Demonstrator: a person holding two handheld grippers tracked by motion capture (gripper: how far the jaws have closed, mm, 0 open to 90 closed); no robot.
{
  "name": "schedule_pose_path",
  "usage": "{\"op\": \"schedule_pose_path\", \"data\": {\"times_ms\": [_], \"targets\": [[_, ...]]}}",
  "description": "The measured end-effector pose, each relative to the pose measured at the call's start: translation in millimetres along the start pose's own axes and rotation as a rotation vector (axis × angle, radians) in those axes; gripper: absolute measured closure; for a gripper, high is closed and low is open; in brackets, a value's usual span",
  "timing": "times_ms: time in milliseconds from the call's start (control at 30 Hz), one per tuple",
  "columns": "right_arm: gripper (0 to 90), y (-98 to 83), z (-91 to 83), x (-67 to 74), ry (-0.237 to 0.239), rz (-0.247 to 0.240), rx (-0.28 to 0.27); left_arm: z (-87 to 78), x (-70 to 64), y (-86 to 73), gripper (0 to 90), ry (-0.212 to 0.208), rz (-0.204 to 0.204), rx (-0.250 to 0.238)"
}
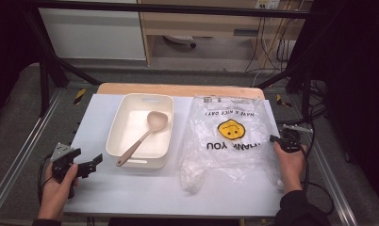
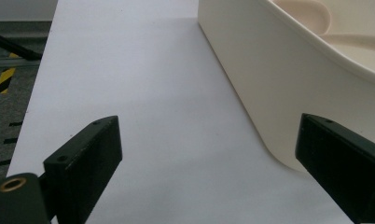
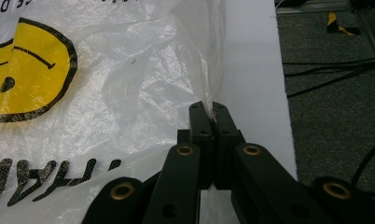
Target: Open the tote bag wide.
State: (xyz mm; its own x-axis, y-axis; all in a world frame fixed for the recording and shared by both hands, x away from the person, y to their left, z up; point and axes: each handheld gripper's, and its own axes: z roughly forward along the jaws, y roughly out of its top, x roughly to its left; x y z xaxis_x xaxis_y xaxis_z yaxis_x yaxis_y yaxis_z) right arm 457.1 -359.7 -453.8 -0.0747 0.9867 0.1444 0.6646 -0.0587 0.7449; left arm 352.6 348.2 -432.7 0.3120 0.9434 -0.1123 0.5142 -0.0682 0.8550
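A clear plastic bag [image 1: 230,141] with a yellow smiley face and "THANK YOU" print lies flat on the right half of the white mat [image 1: 131,188]. My right gripper [image 1: 274,139] is at the bag's right edge. In the right gripper view its jaws [image 3: 209,112] are pressed together, with a raised fold of the bag's [image 3: 106,93] edge pinched between them. Left of the bag stands a cream tub [image 1: 143,129] holding a beige spoon [image 1: 145,136]. My left gripper [image 1: 97,161] hovers open by the tub's near left corner [image 2: 269,70], nothing between its jaws [image 2: 209,154].
The mat's right edge [image 3: 255,70] runs just beside the right gripper, with dark floor and cables beyond it. Metal frame rails flank the table on both sides. Bare mat lies in front of the tub and the bag.
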Motion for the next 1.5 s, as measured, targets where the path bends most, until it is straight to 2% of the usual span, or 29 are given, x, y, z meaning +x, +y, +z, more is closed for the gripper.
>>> {"op": "schedule_pose_path", "data": {"times_ms": [133,267,333,567,633,667,700,767,800,833,900,1033,1167,1200,1233,1433,1500], "targets": [[90.0,1.1,0.9,4.5,-0.002,0.013,0.006,0.8,0.3,-0.2,7.1,0.0,0.001,0.001],[90.0,-1.0,-1.4,10.8,0.002,-0.001,0.012,0.4,0.3,0.0,7.2,-0.001,0.0,0.001],[90.0,-1.0,-3.7,14.5,0.001,-0.027,0.008,0.5,0.5,0.0,7.1,0.001,0.001,0.001],[87.7,-2.5,-5.9,20.4,0.032,-0.051,0.009,-0.2,0.5,0.2,7.1,0.005,0.001,-0.006],[81.6,-3.4,-6.6,20.3,0.038,-0.056,0.005,-0.4,0.3,0.5,7.2,0.005,0.004,-0.004],[73.4,-4.2,-8.3,22.3,0.04,-0.084,0.007,-0.6,0.2,0.5,7.2,0.004,0.004,-0.006],[73.4,-4.2,-8.3,22.3,0.04,-0.084,0.007,-1.0,0.3,0.7,7.2,0.004,0.007,-0.005],[65.4,-4.2,-12.0,25.1,0.032,-0.134,0.007,-1.5,0.0,0.8,7.1,0.005,0.005,-0.009],[53.6,-3.0,-17.7,27.4,0.044,-0.146,-0.018,-1.7,-0.1,1.0,7.2,0.005,0.005,-0.012],[53.6,-3.0,-17.7,27.4,0.044,-0.146,-0.018,-2.0,-0.3,1.3,7.2,0.006,0.006,-0.01],[40.3,-0.8,-24.1,29.9,0.033,-0.16,-0.042,-1.9,-0.9,1.6,7.2,0.003,0.007,-0.012],[25.4,3.6,-38.9,34.5,0.044,-0.163,-0.1,-1.8,-1.6,1.6,7.2,0.004,0.009,-0.011],[17.6,8.5,-50.2,42.5,0.063,-0.165,-0.146,-1.9,-1.4,1.8,7.1,0.004,0.011,-0.014],[14.2,10.8,-54.1,49.5,0.071,-0.171,-0.157,-1.9,-1.2,1.7,7.1,0.005,0.01,-0.013],[14.2,10.8,-54.1,49.5,0.071,-0.171,-0.157,-2.0,-0.8,1.6,7.1,0.006,0.011,-0.013],[12.5,9.9,-61.6,73.1,0.111,-0.221,-0.16,-3.4,0.3,2.0,7.1,0.01,0.005,-0.022],[11.8,7.7,-62.0,78.4,0.127,-0.235,-0.146,-3.6,-0.1,2.5,7.1,0.009,0.004,-0.024]]}}
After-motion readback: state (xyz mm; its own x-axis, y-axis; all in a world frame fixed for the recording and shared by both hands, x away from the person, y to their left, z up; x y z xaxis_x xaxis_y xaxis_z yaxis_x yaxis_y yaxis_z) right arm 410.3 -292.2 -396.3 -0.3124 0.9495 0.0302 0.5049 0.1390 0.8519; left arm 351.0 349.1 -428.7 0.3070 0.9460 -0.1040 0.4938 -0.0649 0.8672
